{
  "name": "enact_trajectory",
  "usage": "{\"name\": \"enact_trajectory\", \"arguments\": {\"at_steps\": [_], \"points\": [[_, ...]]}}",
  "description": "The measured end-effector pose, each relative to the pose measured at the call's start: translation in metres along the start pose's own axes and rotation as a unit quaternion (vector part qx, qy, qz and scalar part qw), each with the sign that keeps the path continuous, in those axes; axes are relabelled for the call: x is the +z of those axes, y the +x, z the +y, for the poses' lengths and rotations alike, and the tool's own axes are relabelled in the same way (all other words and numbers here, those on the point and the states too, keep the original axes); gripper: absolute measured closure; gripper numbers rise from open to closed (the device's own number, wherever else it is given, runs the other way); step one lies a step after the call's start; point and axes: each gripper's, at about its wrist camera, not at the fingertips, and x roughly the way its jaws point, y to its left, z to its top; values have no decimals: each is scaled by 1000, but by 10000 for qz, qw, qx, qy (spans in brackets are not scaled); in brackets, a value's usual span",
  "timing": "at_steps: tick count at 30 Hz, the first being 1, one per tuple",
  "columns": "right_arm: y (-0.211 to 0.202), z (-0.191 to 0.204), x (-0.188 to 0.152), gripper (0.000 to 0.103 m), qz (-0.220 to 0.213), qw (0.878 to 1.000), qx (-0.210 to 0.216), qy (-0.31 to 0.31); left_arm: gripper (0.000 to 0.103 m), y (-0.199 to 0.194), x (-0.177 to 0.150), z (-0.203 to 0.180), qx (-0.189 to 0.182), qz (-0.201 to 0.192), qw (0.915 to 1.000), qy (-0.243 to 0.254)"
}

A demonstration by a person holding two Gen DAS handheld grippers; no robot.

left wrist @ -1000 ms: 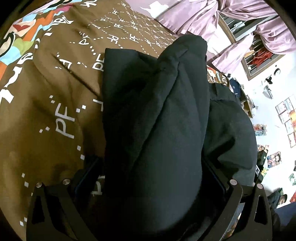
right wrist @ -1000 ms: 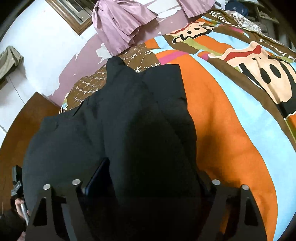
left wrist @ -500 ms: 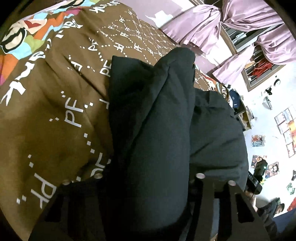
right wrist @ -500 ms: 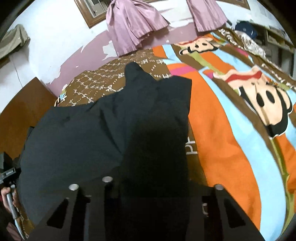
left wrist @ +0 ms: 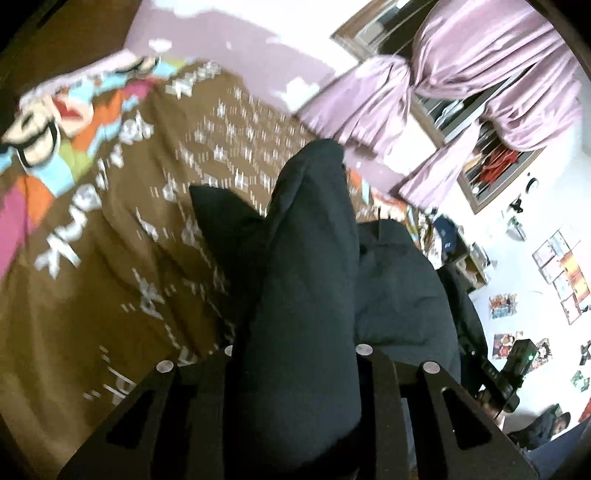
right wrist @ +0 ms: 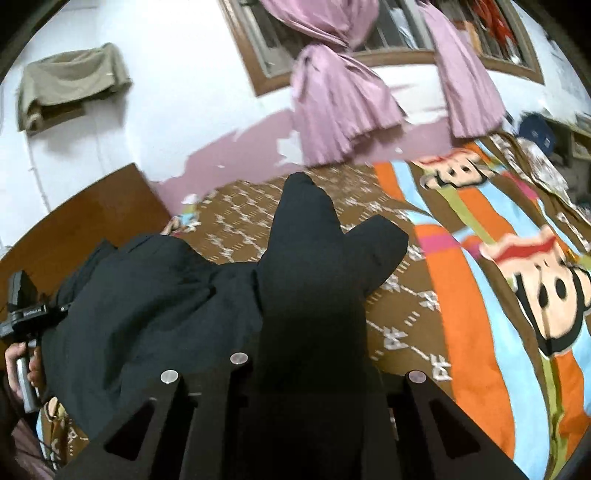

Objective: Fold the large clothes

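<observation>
Cartoon bedspread (right wrist: 480, 295) | dark garment (left wrist: 306, 295) long axis runs toward the curtains (right wrist: 343, 99) | both jaws clamped on it

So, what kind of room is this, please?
Most likely a lived-in bedroom: a bed under a cartoon-print blanket, pink curtains knotted at a barred window, and small posters on the wall.

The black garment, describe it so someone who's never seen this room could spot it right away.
Find the bed's cartoon blanket under the purple curtains. The black garment is bunched on its brown patch, pinched by both grippers. It's the only plain dark cloth there.
</observation>
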Motion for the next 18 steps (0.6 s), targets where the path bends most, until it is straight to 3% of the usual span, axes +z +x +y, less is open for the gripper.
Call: {"name": "enact_trajectory", "arguments": {"at_steps": [6,10,12,14,18], "points": [[26,31,-3,89,125,9994,221,-227,83,-42,8,14,210,-445,9988,86],[59,29,-26,88,590,9980,-63,-233,83,-29,-8,55,562,-237,9976,-334],[70,16,-35,87,795,9967,-127,66,81,-16,-20,74,843,-79,9950,-535],[77,-1,-40,84,973,9940,-1,489,77,-9,-27,87,886,-7,9936,-696],[77,-18,-47,77,1137,9908,36,728,65,-3,-25,88,1082,98,9928,-499]]}}
